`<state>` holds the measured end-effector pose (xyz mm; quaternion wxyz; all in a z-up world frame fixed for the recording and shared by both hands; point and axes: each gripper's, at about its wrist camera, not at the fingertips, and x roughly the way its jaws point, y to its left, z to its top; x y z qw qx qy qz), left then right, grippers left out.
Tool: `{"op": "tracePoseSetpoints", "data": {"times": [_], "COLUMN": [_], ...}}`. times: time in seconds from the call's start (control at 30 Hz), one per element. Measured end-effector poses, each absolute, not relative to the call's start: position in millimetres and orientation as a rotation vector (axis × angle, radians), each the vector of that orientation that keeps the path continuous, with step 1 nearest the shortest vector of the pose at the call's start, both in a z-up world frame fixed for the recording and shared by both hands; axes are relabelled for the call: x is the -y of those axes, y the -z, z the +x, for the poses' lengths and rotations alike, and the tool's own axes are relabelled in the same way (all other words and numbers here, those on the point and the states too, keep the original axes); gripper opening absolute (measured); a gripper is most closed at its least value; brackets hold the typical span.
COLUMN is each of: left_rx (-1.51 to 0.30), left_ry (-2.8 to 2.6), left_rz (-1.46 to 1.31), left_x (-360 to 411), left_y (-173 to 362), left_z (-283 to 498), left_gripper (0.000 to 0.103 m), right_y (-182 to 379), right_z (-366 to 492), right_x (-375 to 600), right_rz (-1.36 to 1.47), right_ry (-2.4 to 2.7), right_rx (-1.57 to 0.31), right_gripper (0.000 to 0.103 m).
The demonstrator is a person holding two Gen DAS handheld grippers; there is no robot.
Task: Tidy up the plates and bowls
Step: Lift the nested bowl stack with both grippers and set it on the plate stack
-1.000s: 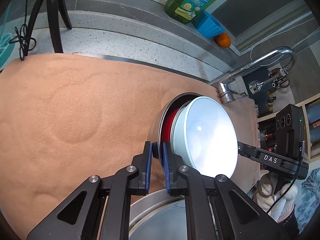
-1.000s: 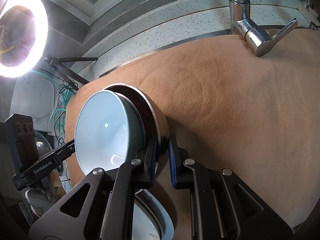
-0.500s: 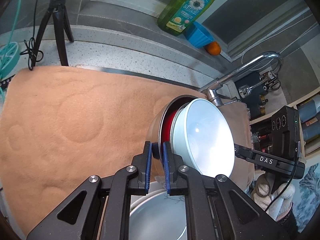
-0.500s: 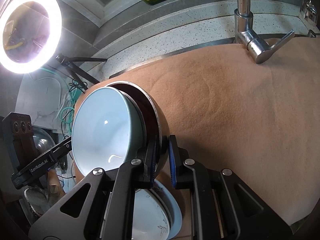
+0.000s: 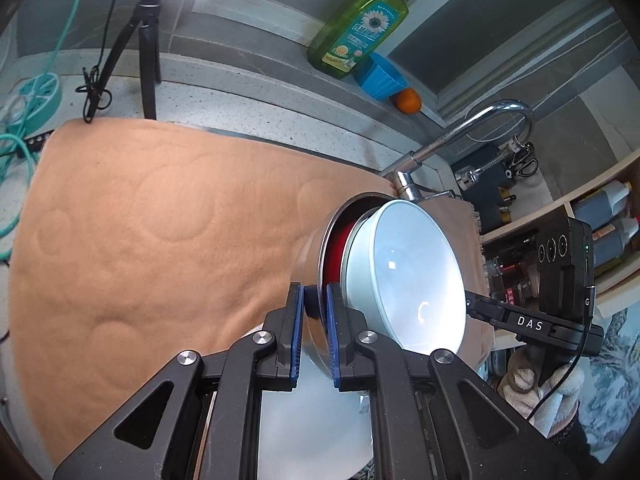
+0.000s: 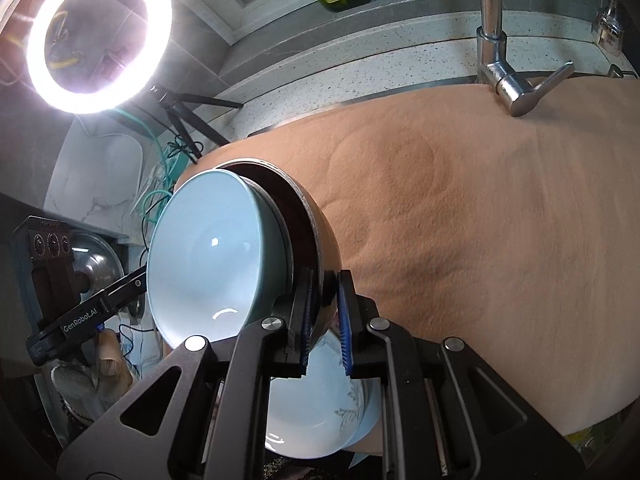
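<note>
The left gripper [image 5: 312, 332] is clamped tight on the rim of a steel bowl [image 5: 310, 252], one blue pad [image 5: 295, 332] outside the wall and one inside. The right gripper [image 6: 325, 320] pinches the same steel bowl [image 6: 326, 256] on its other side, so both claws are clenched on it and hold it up off the blanket. The bowl is tipped on its side, with its mouth facing sideways.

Inside it sits a red bowl [image 5: 334, 248] (only a thin slice of red shows), and inside that one sits a pale blue bowl [image 5: 404, 276], the top one in the stack. In the right wrist view the pale blue bowl [image 6: 212, 256] shines with light spots.

Right under the grippers lie more dishes: a pale blue plate with a leaf picture [image 6: 320, 408] in the right view, and a shiny round dish [image 5: 312, 420] in the left view.

Behind the stack spreads a soft orange blanket [image 5: 160, 240] with round dents pressed in it. A gloved hand [image 5: 536, 388] holds the other gripper at the right edge.

Farther back stands a silver faucet [image 5: 472, 136] at the edge of the speckled counter [image 5: 248, 108]. On the ledge behind it are a green dish soap bottle [image 5: 360, 36], a blue cup [image 5: 380, 76] and an orange [image 5: 406, 101]. A black tripod [image 5: 144, 40] stands at the back left, and a bright ring light [image 6: 98, 36] glows above it.
</note>
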<state>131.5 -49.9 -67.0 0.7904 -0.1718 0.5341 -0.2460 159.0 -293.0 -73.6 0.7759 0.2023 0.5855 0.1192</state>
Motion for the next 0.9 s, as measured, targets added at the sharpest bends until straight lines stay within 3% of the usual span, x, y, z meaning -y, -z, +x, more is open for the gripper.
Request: {"op": "tracePoseSetpoints", "data": {"times": [0.9], "left_rx": [-1.196], "left_ry": [0.472], "left_rz": [-0.399], "left_x": [37.0], "left_y": [88.0], "left_z": [58.6], "left_gripper": [0.009], "right_y": [93.3], "right_z": [83.8], "right_x": [277.9], "right_rz": [0.403], "right_ry": [-0.308], "right_rx": [-1.328], "right_gripper": [0.012]}}
